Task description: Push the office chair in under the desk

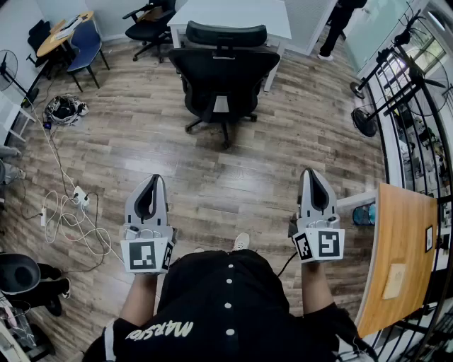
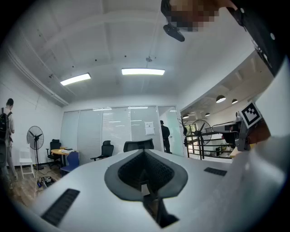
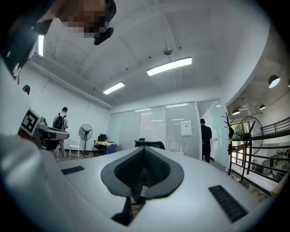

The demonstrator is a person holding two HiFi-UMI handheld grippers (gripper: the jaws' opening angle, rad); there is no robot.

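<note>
A black office chair (image 1: 224,71) stands on the wood floor in the head view, its back toward me, just in front of the white desk (image 1: 233,15). Over the jaws its headrest shows as office chair (image 2: 138,145) and office chair (image 3: 149,144). My left gripper (image 1: 154,178) and right gripper (image 1: 311,172) are both held level and shut, with nothing in them, a good stretch of bare floor short of the chair. The two grippers sit side by side, the chair roughly between them and ahead.
A wooden table (image 1: 401,254) lies at my right with metal railings (image 1: 417,99) beyond. Cables and a power strip (image 1: 78,196) trail on the floor at left. Another black chair (image 1: 152,25), a blue chair (image 1: 86,44), fans and two standing people are farther off.
</note>
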